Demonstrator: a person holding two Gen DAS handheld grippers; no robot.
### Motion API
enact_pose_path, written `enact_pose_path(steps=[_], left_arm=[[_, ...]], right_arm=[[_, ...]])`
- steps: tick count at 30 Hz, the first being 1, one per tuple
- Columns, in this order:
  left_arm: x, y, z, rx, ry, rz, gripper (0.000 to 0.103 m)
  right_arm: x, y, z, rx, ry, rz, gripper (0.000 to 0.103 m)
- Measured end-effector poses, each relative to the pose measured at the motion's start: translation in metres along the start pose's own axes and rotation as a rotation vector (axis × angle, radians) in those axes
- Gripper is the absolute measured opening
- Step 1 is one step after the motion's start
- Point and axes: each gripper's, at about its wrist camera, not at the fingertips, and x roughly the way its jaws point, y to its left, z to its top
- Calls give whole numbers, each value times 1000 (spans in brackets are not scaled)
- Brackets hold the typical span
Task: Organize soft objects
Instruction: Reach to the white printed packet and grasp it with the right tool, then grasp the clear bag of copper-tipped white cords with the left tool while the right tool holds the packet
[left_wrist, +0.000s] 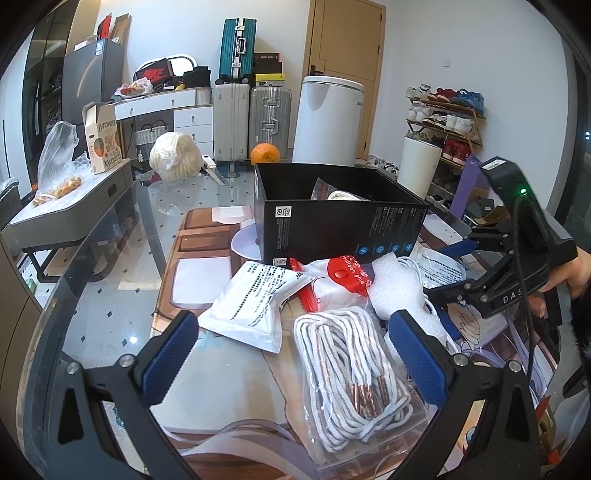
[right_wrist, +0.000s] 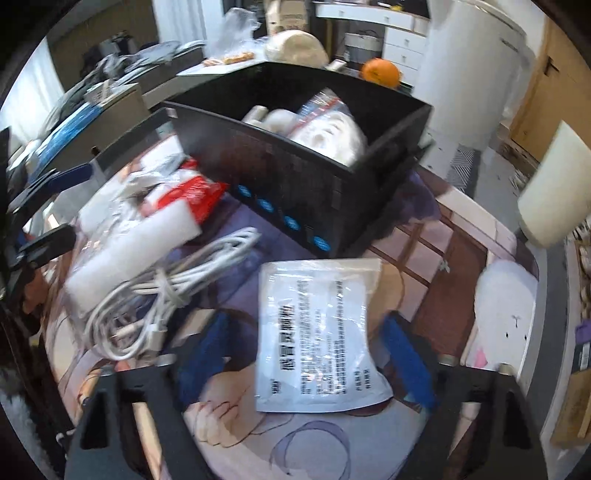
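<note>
A black box (left_wrist: 332, 221) stands on the printed mat; bagged white soft items (right_wrist: 328, 133) lie inside it. In front of it lie a bag of white laces (left_wrist: 347, 369), a white printed pouch (left_wrist: 255, 302), a red-labelled packet (left_wrist: 347, 275), white foam (left_wrist: 399, 291) and a coiled white cable (right_wrist: 159, 291). My left gripper (left_wrist: 295, 358) is open, its jaws either side of the laces bag. My right gripper (right_wrist: 314, 354) is open over a second white pouch (right_wrist: 317, 339); it also shows in the left wrist view (left_wrist: 454, 269).
An orange (left_wrist: 264, 153) and a wrapped white bundle (left_wrist: 173, 151) sit on the glass table behind the box. A grey side table (left_wrist: 66, 206) with a plastic bag stands left. Suitcases, a white bin (left_wrist: 328, 118) and a shoe rack line the wall.
</note>
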Motion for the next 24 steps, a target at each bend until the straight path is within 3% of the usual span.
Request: enact_pose_path(steps=[2, 8, 15, 24], left_arm=[[0, 0, 0, 0, -1, 1, 103], [0, 0, 0, -2, -4, 1, 103], [-1, 0, 0, -2, -10, 4, 103], [-8, -4, -2, 20, 20, -4, 103]], right_arm=[[-4, 5, 1, -27, -12, 15, 52], [-10, 19, -3, -16, -41, -9, 39], [-23, 34, -23, 81, -108, -64, 34], [-53, 41, -48, 236, -256, -4, 34]])
